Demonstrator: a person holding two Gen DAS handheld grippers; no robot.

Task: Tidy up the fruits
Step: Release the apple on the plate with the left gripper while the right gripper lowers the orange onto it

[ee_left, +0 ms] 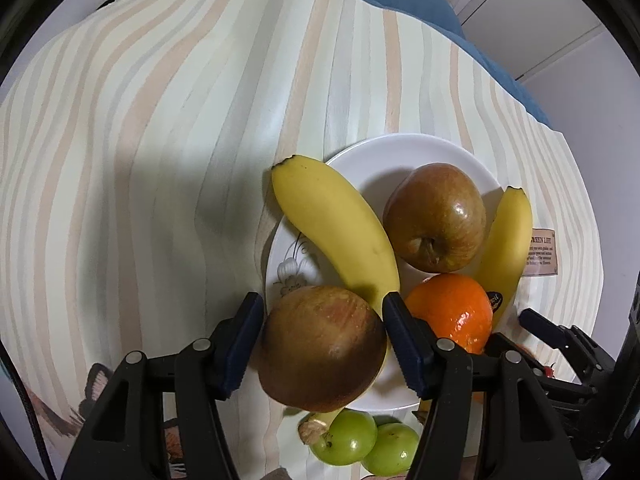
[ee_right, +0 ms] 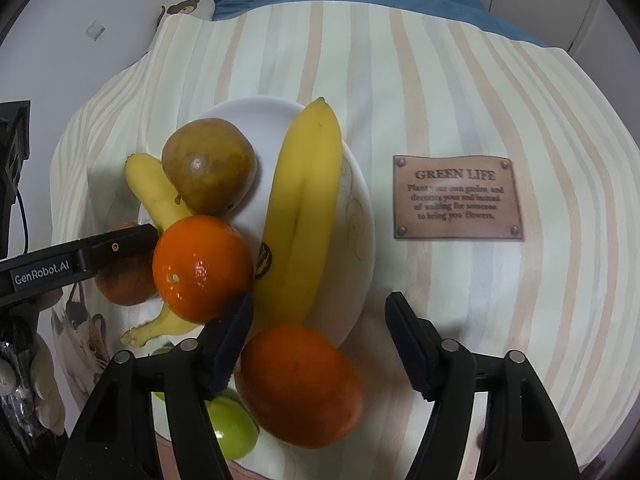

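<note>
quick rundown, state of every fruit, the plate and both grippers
left gripper: fingers on either side of an apple
held apple: at the plate edge
right gripper: open, empty
second apple: on plate
two bananas: on plate
orange: on plate
second orange: off plate
green fruits: on cloth
plate: upright, holding fruit

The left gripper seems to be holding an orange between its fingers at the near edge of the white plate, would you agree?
Not quite: the left gripper holds a brownish-red apple, not an orange, between its fingers at the near edge of the white plate. The left wrist view shows this; an orange sits beside it.
</note>
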